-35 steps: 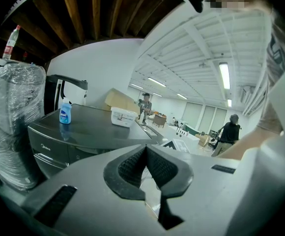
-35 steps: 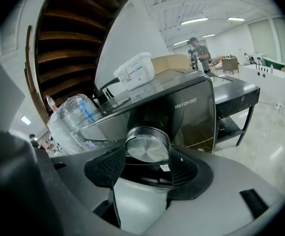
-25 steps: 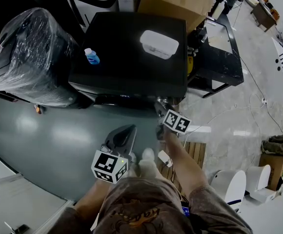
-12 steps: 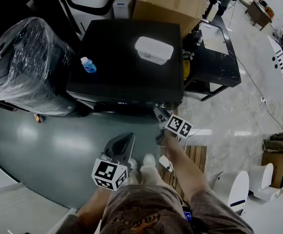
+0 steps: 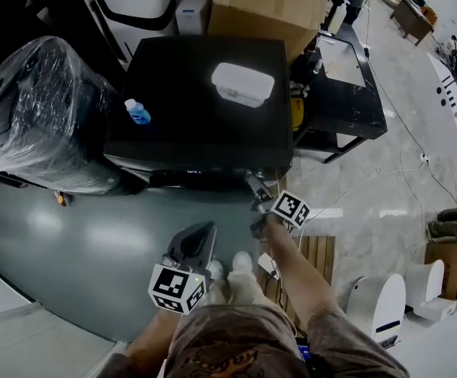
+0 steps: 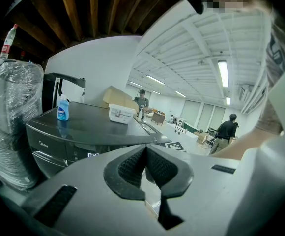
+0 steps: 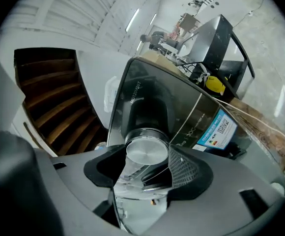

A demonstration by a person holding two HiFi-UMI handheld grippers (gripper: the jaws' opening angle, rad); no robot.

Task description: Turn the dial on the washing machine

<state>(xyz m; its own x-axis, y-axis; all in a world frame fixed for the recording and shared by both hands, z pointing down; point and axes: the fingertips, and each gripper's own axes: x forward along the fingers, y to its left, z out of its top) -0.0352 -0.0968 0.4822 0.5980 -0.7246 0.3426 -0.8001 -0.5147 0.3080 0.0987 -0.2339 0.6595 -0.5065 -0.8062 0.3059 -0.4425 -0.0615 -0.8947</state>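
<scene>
Right gripper [image 5: 254,183] since a second ago: its marker cube [image 5: 290,209] has rolled round in the head view, while the hand keeps its place at the near right corner of the washing machine [image 5: 189,61]. The left gripper [image 5: 199,233] has not shifted.
Wrapped bundle [image 5: 39,109]: far left, just beside the machine and clear of the work.
Blue bottle [image 5: 137,113]: upright on the left of the lid. A hard tug on the panel could, I judge, rock it.
Left gripper: jaws pressed together on nothing, held near the person and well apart from the machine. It is no threat unless it drifts in.
White box [image 5: 243,83]: on the lid, right of middle and toward the far side.
Dial [image 7: 146,150]: silver-faced knob at the right end of the near panel, between the right gripper's pads.
Right gripper jaws: standing wide but closed on the dial's rim, one pad on each side.
Slip risk: the rim looks smooth, so the pads may skid round it while the dial stays put.
Overshoot risk: a further roll could carry the dial past the wanted setting.
Off-axis risk: the gripper meets the dial's face at a tilt, so a twist may lever sideways and work the pads off.
</scene>
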